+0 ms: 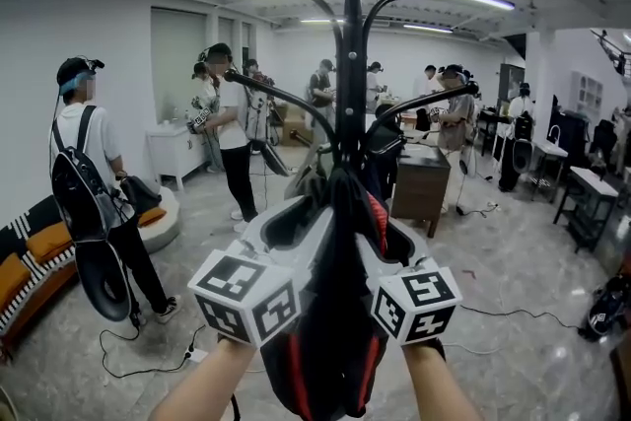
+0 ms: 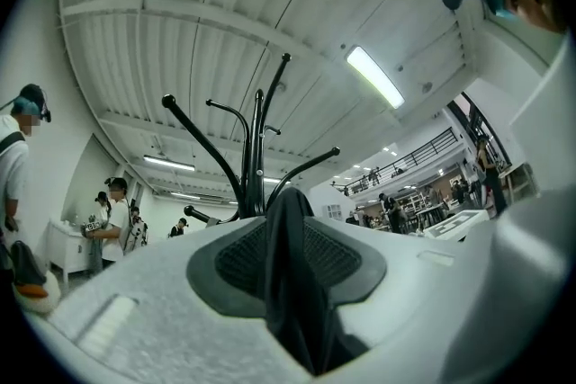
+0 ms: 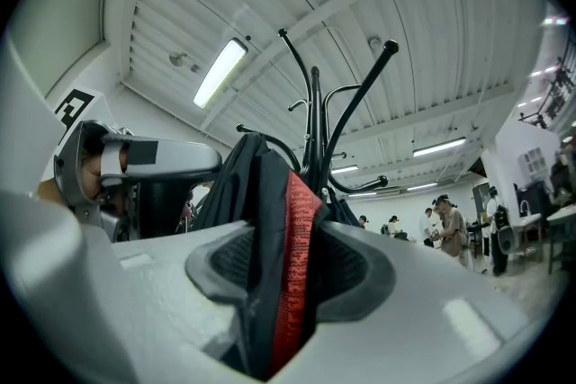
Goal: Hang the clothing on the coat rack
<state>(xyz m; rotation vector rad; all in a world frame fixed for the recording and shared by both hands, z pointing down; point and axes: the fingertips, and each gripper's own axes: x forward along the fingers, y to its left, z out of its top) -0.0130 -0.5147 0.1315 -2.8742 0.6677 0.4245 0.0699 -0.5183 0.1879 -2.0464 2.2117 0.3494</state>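
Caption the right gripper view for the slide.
Right gripper clamped on a black-and-red garment, coat rack rising behind it.

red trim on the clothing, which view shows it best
The right gripper view: the red trim runs close up between the right gripper's jaws. The head view shows only thin red edges on the clothing; the left gripper view shows just black fabric.

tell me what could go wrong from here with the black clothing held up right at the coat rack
1. The left gripper and right gripper both pinch the clothing in a tight bunch, close together. No open collar or loop shows, so it may slide off a hook instead of catching.
2. The coat rack has arms jutting out on several sides; bumping a lower arm could rock the rack.
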